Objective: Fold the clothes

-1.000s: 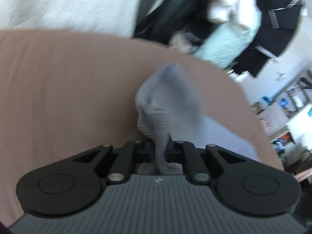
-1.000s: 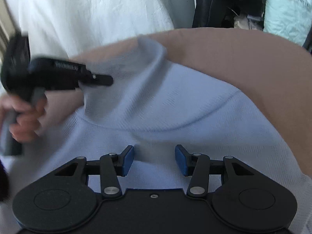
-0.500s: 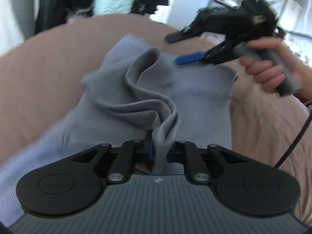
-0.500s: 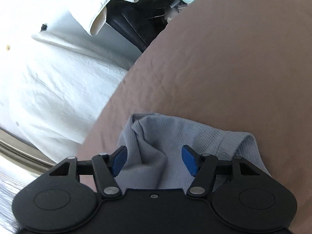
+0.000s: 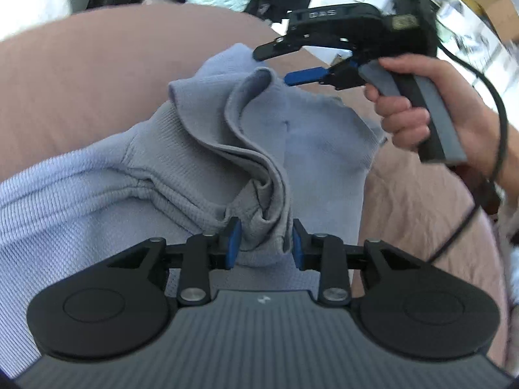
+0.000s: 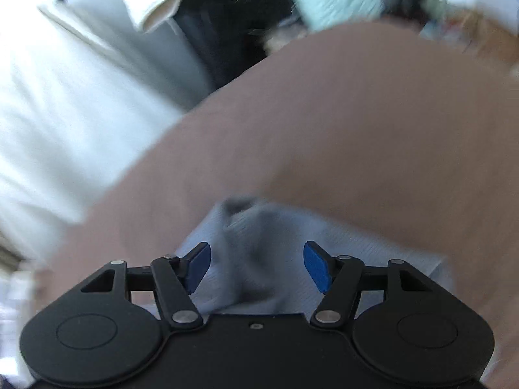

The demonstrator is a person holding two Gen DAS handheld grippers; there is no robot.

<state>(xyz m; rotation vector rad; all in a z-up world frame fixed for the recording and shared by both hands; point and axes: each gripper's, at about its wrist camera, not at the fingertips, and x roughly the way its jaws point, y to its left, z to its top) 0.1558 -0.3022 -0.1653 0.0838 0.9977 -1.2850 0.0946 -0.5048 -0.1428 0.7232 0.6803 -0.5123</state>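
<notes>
Fold is partly done: the blue-grey garment (image 5: 181, 162) lies on the tan bed cover (image 5: 81, 74), one end doubled back into a ridged, rumpled flap, not yet flat. Squaring up and a further fold look left. Left claw (image 5: 263, 243): jaws opening, bunched hem between the pads, apparently letting go. Right claw (image 5: 293, 64): jaws wide, nothing held, hovering over the far edge; its own view is blurred. Fabric is a fine waffle knit, soft and limp, ribbed seams. Cover is smooth, lightly creased.
</notes>
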